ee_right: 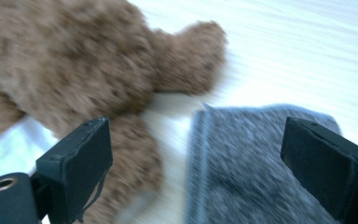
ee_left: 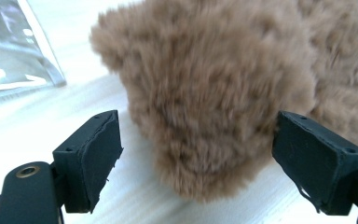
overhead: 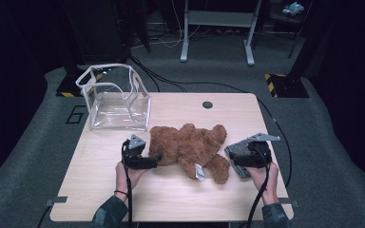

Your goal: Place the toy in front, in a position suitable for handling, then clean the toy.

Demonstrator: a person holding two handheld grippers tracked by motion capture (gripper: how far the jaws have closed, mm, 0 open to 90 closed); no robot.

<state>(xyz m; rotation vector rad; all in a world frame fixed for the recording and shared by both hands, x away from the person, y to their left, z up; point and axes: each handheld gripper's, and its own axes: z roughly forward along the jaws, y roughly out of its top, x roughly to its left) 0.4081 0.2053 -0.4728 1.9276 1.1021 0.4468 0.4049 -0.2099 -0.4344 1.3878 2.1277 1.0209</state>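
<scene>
Left gripper (overhead: pixel 158 157), jaws wide around the bear (overhead: pixel 190 148) lying mid-table, and right gripper (overhead: pixel 229 157), wide over the grey cloth (overhead: pixel 240 151) at the bear's 3 o'clock, could pinch only fur, letting the bear slip.

Just one legible mark, a big dark "6" (overhead: pixel 76 114) on grey floor (overhead: pixel 38 156) left of tabletop (overhead: pixel 180 107); white tag (overhead: pixel 199 172) on teddy bear (overhead: pixel 190 147) too small to read.
</scene>
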